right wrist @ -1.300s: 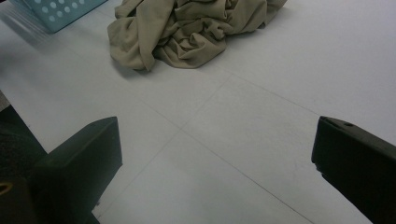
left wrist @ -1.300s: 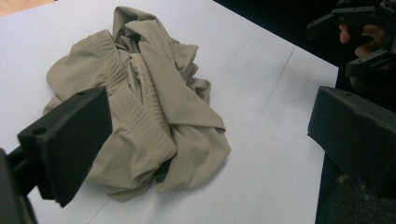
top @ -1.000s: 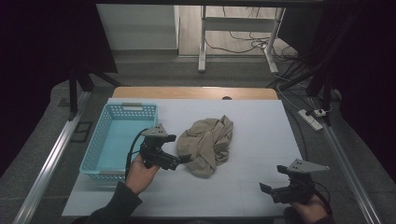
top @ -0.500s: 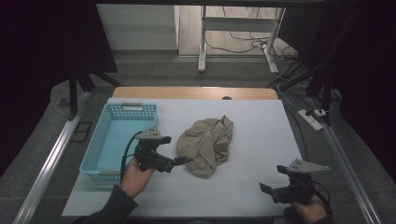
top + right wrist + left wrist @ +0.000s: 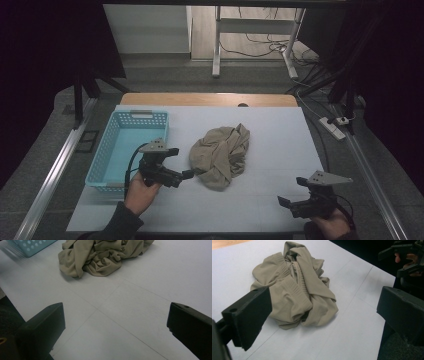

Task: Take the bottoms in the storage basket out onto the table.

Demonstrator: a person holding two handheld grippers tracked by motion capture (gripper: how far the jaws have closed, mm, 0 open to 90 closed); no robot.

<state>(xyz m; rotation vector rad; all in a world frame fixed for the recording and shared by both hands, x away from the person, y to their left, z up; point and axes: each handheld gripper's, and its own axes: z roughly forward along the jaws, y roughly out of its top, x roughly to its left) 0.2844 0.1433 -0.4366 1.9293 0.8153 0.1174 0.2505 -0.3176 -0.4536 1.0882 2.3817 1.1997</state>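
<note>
Cloth (image 5: 220, 155), beige and crumpled into a loose heap, lies near the middle of the white desk (image 5: 280, 135). It sits to the right of the light-blue basket (image 5: 112, 152), apart from it. Left tool (image 5: 187, 174) is held low over the desk between basket and cloth, pointing at the cloth's left edge; its jaws are spread wide, with nothing between them, and the tips are just beside the fabric. Right tool (image 5: 282, 202) is held at the desk's near right corner, well apart from the cloth, jaws likewise spread wide and empty.
</note>
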